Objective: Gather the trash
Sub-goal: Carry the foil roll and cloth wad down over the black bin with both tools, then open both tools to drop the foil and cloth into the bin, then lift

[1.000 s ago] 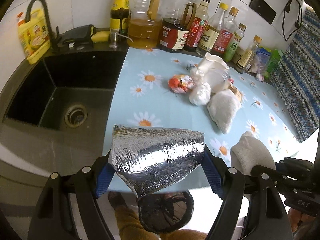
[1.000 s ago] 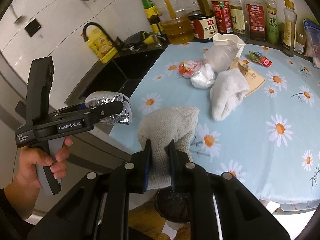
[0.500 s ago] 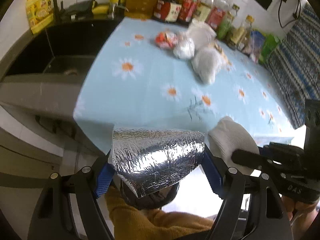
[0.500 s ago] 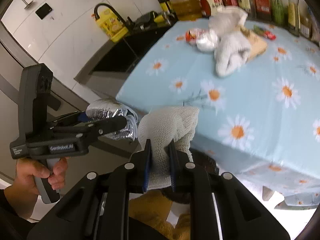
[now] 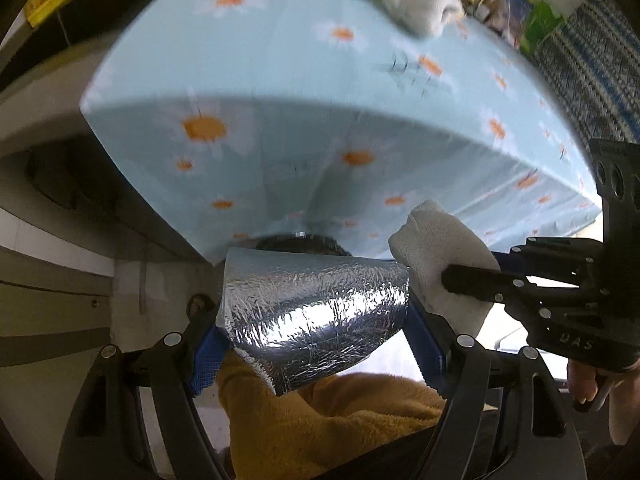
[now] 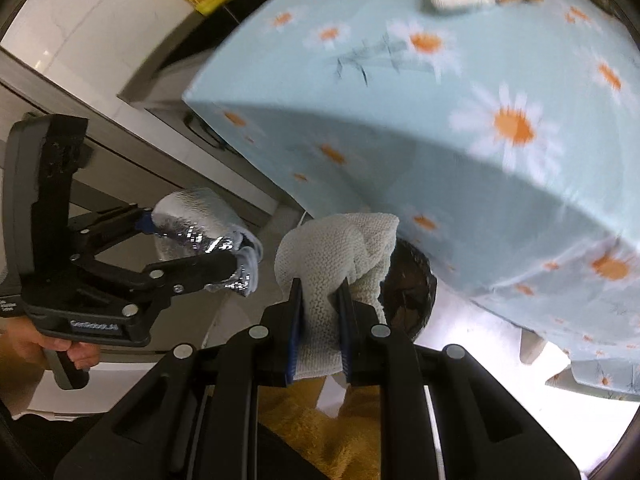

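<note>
Gripping foil wad [image 5: 316, 312], left gripper [image 5: 316, 320] "DAS"-marked right gripper [image 6: 320, 308] fingers clamped on white cloth [image 6: 332, 248].

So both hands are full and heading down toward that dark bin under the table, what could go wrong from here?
The bin looks small and sits partly under the hanging tablecloth, so a drop could miss.

The left gripper holds the wide foil pouch only by its edges; it might slip or snag on the rim.

The right gripper pinches the white knitted cloth tightly; the fabric may cling to the pads when released.
</note>
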